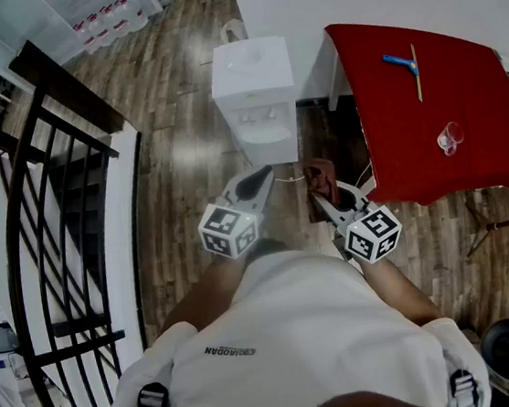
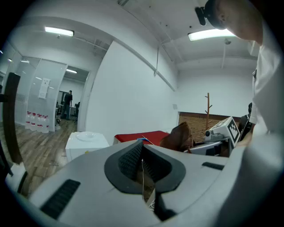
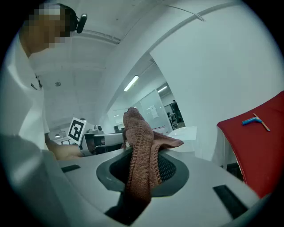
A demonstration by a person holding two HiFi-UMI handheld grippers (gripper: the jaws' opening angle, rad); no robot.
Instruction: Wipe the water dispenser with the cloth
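Left tool [image 2: 142,148] first: jaws closed together on nothing, just riding along free. Ahead of me on the wooden floor stands the white water dispenser [image 1: 252,78], well apart from both tools and not yet touched. My right tool [image 3: 144,155] is clamped on the brown knitted cloth [image 3: 136,128], one fold pinched between the pads and the rest flopping over the top. It looks soft, light and limp, so I reckon a bunched grip near its middle suits wiping. The red worktop [image 1: 429,121] sits far right.
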